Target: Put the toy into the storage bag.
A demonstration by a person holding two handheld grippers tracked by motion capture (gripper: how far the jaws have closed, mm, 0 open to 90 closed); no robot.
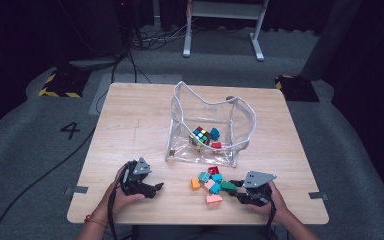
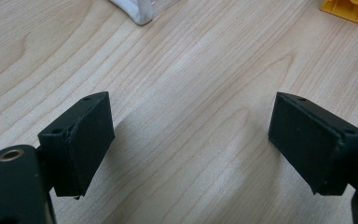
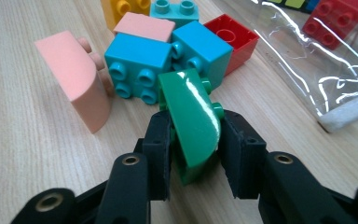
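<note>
Held in the person's left hand (image 1: pixel 122 197), the left gripper (image 1: pixel 155 188) rests low over the light wooden table (image 1: pixel 130 125) at the near left, and its two black jaws stand wide apart with nothing between them. In the left gripper view, bare wood grain lies between the jaws, a white-edged corner of the clear plastic bag (image 2: pixel 137 14) shows at the far edge, and a part of a yellow-orange toy brick (image 2: pixel 349 9) shows at the far right corner.

To the right, in the middle of the table, stands the clear plastic bag with white edging (image 1: pixel 180 102), open at the top. Inside it lie a multicoloured puzzle cube (image 1: pixel 200 135), a dark teal brick (image 1: pixel 214 133) and a small red brick (image 1: pixel 216 145).

Near the bag, on the near side, is a loose group of toy bricks: an orange brick (image 1: pixel 195 183) at the left, a light teal brick (image 1: pixel 204 176), a red square brick (image 1: pixel 213 170), a blue brick (image 1: pixel 217 177), and a pale pink curved brick (image 1: pixel 213 199) nearest to the person.

At the right of this group, the right gripper (image 1: pixel 234 184), held in the right hand (image 1: pixel 272 200), is closed on a shiny green curved brick (image 3: pixel 191 123). In the right gripper view the jaws press on both sides of this green piece, and it stays just beside the blue brick (image 3: pixel 137 60), at the right edge of the group. I cannot tell if the green brick touches the table.
</note>
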